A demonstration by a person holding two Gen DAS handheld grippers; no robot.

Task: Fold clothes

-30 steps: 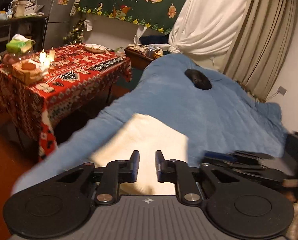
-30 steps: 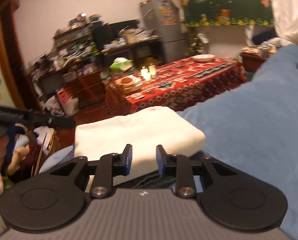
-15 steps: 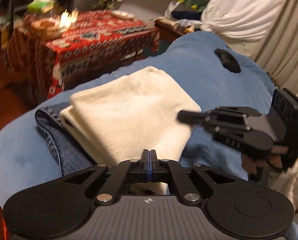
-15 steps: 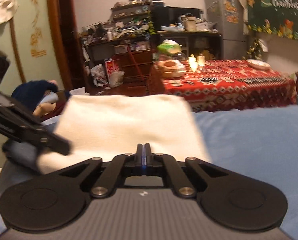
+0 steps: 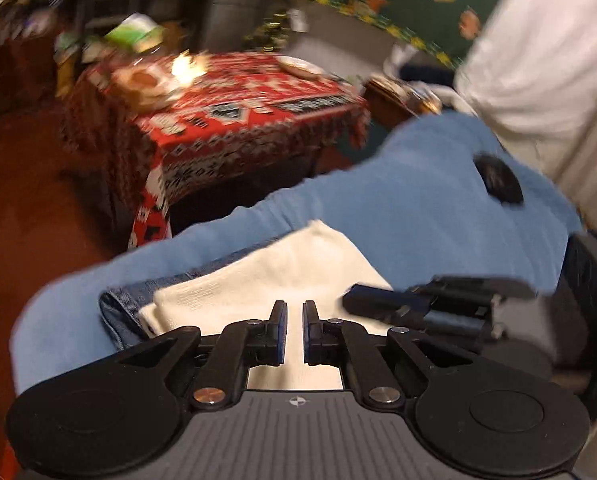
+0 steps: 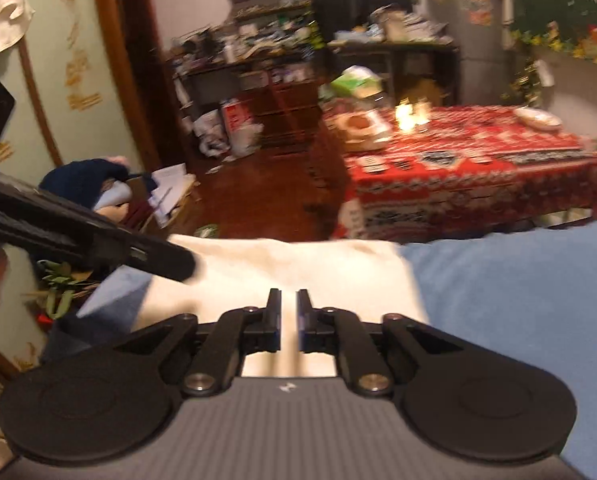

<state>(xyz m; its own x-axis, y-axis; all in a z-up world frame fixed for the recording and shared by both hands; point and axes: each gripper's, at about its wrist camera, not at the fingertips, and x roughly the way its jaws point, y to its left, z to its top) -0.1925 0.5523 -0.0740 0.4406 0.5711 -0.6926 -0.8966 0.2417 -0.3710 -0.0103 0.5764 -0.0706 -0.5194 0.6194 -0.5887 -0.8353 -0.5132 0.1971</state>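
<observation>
Folded cream garment [image 5: 282, 280] lies on jeans [image 5: 130, 304] on the blue bed cover [image 5: 418, 208]. My left jaws [image 5: 294, 332] and right jaws [image 6: 288, 326]: narrow gap, right just reopened, nothing held. Risk: jaws this close could collide or snag the fold. Red-clothed worktop [image 5: 234, 116], lit candles [image 6: 412, 114] stand well apart.

A folded cream knit garment [image 5: 282, 280] lies atop folded blue jeans [image 5: 126, 308] on the blue blanket [image 5: 418, 208].
</observation>
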